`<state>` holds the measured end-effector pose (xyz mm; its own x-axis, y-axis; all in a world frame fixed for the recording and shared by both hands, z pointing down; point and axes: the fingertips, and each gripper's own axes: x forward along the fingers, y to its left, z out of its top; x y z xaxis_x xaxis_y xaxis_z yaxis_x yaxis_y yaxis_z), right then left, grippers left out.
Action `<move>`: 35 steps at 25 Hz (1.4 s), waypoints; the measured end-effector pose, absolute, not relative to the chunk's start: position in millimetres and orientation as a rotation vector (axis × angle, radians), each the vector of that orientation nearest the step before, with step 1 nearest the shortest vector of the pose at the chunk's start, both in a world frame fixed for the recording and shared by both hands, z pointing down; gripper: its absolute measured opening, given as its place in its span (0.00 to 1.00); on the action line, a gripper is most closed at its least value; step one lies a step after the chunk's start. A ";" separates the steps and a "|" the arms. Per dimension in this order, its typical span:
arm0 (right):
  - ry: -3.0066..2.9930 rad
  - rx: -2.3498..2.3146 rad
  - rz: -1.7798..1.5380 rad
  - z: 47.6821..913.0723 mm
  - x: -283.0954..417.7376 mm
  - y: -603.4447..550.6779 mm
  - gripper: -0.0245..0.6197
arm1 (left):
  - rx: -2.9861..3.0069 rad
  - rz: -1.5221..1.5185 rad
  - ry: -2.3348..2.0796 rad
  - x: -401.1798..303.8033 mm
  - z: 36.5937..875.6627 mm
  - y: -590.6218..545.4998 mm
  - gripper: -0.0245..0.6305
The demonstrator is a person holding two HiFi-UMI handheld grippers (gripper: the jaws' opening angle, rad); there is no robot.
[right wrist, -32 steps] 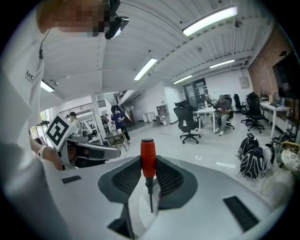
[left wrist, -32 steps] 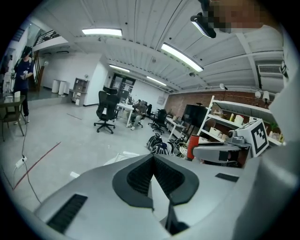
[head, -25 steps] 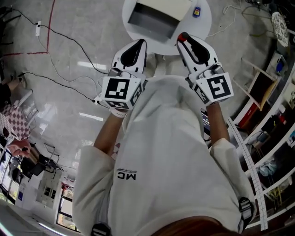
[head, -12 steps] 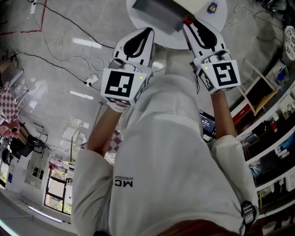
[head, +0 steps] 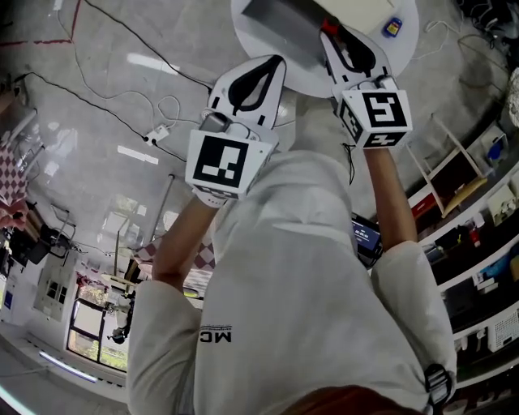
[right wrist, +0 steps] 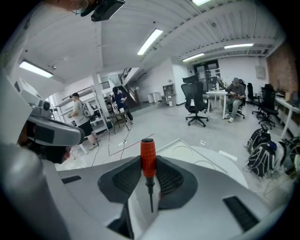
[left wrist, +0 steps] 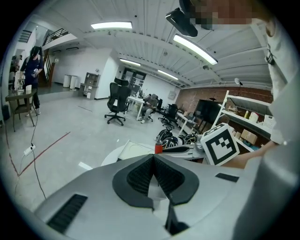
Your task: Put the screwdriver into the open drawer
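A screwdriver (right wrist: 148, 158) with a red handle and a thin dark shaft is clamped between the jaws of my right gripper (right wrist: 148, 164), handle pointing forward. In the head view its red handle (head: 327, 29) shows at the tip of the right gripper (head: 328, 38), right at the edge of the open grey drawer (head: 280, 18) of a white box on the round white table (head: 405, 44). My left gripper (head: 278, 62) is shut with nothing in it, held to the left of the right one, near the table's rim. The left gripper (left wrist: 153, 158) view shows the jaws pressed together.
A small blue object (head: 392, 27) lies on the table beside the box. Cables and a power strip (head: 158, 131) run over the floor at left. Shelving (head: 478, 243) stands at right. Office chairs (right wrist: 196, 105) and people (right wrist: 80, 115) are in the room behind.
Both grippers have moved forward toward the round table. The right gripper's tip with the screwdriver has reached the drawer's edge.
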<state>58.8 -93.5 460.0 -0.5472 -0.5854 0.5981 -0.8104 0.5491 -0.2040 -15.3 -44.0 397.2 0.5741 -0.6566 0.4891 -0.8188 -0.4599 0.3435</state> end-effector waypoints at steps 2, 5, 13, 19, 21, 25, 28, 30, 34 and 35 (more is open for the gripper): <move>-2.298 1.159 0.714 476.1 58.5 -98.9 0.27 | 2.245 0.394 -1.180 -14.2 402.9 -43.1 0.05; -2.269 1.174 0.766 500.2 52.2 -106.2 0.27 | 2.221 0.403 -1.169 -15.0 414.7 -38.5 0.05; -2.228 1.138 0.796 538.4 31.9 -126.4 0.27 | 2.149 0.414 -1.160 -17.3 437.3 -26.6 0.05; -2.202 1.103 0.815 562.1 15.8 -131.4 0.27 | 2.132 0.419 -1.156 -19.7 447.7 -17.9 0.05; -2.191 1.102 0.825 570.3 11.3 -133.2 0.27 | 2.121 0.418 -1.161 -23.5 451.4 -17.1 0.05; -2.167 1.090 0.838 584.9 3.6 -139.1 0.27 | 2.103 0.418 -1.170 -30.7 458.7 -16.0 0.05; -2.138 1.068 0.840 594.6 -2.6 -142.1 0.27 | 2.098 0.419 -1.176 -36.2 461.5 -14.0 0.05; -2.110 1.057 0.845 602.3 -5.5 -142.6 0.27 | 2.097 0.420 -1.178 -38.7 462.2 -12.5 0.05; -2.069 1.036 0.860 616.4 -10.2 -145.9 0.27 | 2.081 0.413 -1.191 -42.7 463.9 -12.3 0.05; -2.060 1.031 0.861 618.4 -11.4 -147.3 0.27 | 2.077 0.408 -1.197 -44.1 464.2 -12.8 0.05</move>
<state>-11.4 -147.3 618.4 -0.4639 -0.4026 0.7891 -0.8444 0.4702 -0.2566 -44.1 -12.8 464.2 0.5245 -0.6299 0.5728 -0.8486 -0.3327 0.4112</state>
